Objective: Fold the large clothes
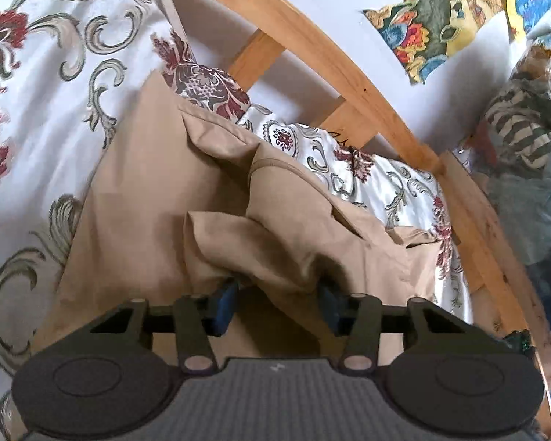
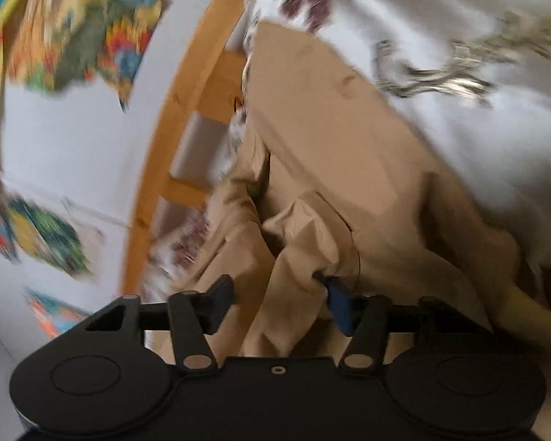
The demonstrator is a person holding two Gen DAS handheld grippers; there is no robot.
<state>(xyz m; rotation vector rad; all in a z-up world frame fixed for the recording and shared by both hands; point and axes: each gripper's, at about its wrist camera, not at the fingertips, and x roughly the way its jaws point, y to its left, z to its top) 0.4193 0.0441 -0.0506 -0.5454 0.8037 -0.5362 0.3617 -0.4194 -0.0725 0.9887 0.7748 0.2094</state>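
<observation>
A large tan garment (image 1: 158,198) lies rumpled on a white bedspread with red and grey floral print (image 1: 44,84). My left gripper (image 1: 277,307) has its jaws wide apart, with a bunched fold of the tan cloth lying between the blue pads (image 1: 226,307). In the right wrist view, which is blurred by motion, the same tan garment (image 2: 349,154) lies on the bedspread (image 2: 477,117). My right gripper (image 2: 281,303) also stands wide open with a hanging fold of the cloth between its fingers.
A pine bed frame with slats (image 1: 312,44) curves along the far edge, and shows in the right wrist view (image 2: 187,110). Behind it is a white wall with colourful printed cloths (image 1: 433,25). A pile of striped and blue clothing (image 1: 525,147) lies at the right.
</observation>
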